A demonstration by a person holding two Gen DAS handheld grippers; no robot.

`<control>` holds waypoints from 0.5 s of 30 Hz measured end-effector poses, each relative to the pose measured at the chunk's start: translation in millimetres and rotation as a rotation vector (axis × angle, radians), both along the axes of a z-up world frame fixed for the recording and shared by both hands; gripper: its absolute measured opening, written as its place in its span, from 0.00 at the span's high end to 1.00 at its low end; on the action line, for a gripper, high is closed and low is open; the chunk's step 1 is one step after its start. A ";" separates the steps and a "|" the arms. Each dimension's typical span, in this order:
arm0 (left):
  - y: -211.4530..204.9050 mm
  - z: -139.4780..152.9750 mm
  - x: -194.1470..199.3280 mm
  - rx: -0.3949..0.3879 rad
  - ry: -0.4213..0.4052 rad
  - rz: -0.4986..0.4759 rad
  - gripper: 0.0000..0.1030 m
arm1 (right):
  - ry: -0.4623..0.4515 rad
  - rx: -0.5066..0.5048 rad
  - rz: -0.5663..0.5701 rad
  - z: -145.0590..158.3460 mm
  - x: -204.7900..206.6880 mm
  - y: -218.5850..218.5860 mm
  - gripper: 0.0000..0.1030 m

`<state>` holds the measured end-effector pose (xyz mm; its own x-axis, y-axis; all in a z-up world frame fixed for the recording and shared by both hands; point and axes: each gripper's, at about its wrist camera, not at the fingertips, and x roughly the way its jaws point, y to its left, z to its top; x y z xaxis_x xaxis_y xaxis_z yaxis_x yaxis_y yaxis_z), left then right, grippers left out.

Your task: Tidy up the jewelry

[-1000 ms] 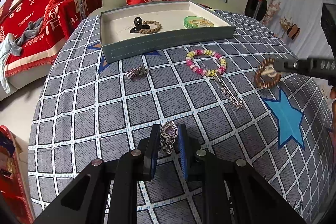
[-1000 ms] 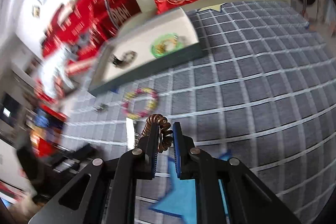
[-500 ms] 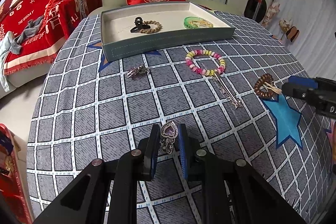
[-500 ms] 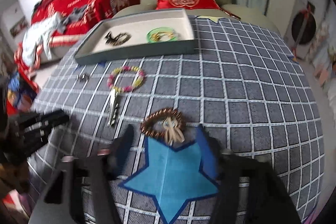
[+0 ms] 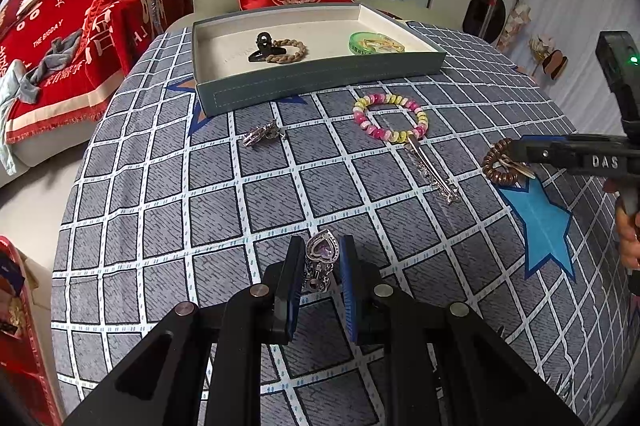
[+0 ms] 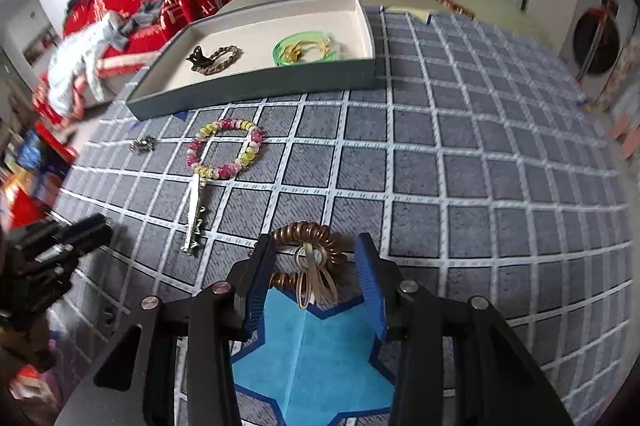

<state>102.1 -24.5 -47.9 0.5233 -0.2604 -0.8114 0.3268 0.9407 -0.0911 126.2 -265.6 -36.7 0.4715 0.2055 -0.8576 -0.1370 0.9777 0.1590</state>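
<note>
My left gripper (image 5: 319, 256) at bottom centre is clamped on the purple heart pendant (image 5: 321, 250); only the left view shows that. My right gripper (image 6: 316, 262), bottom centre of its view, has jaws wide apart around the brown coil bracelet (image 6: 308, 238) lying on the checked cloth (image 6: 480, 166) at the blue star's (image 6: 316, 346) tip; a second ago it was pinching that coil in the air. "DAS" reads on the right tool at the left view's right edge. Mid-frame: beaded bracelet (image 5: 390, 116), silver hair clip (image 5: 430, 166), small silver charm (image 5: 262, 136). Further up, tray (image 5: 320, 88) holding rope bracelet (image 5: 286, 52) and green bangle (image 5: 376, 44). Upper left, red blanket (image 5: 72, 38) reads "THE BIGDAY"
</note>
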 end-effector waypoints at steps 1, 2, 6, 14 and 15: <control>-0.3 -0.2 0.0 0.001 0.001 0.000 0.68 | 0.013 0.041 -0.015 -4.0 3.3 -6.0 0.59; -0.5 -0.2 0.0 0.002 0.002 0.000 0.69 | 0.028 0.077 -0.027 -7.9 6.3 -9.9 0.70; -0.4 1.2 -0.2 0.006 -0.003 0.001 0.68 | 0.035 0.157 -0.054 -13.0 7.1 -14.4 0.84; -4.6 1.2 -2.0 -0.003 -0.002 -0.006 0.68 | -0.077 0.027 -0.088 22.0 -0.7 -8.5 1.00; -5.1 1.8 -2.7 -0.003 -0.004 -0.008 0.69 | -0.064 0.049 -0.070 21.6 -0.4 -7.5 1.00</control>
<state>99.4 -29.6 -46.1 0.5243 -0.2670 -0.8086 0.3350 0.9377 -0.0924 125.8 -273.1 -15.1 0.5393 0.2110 -0.8152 -0.0796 0.9765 0.2001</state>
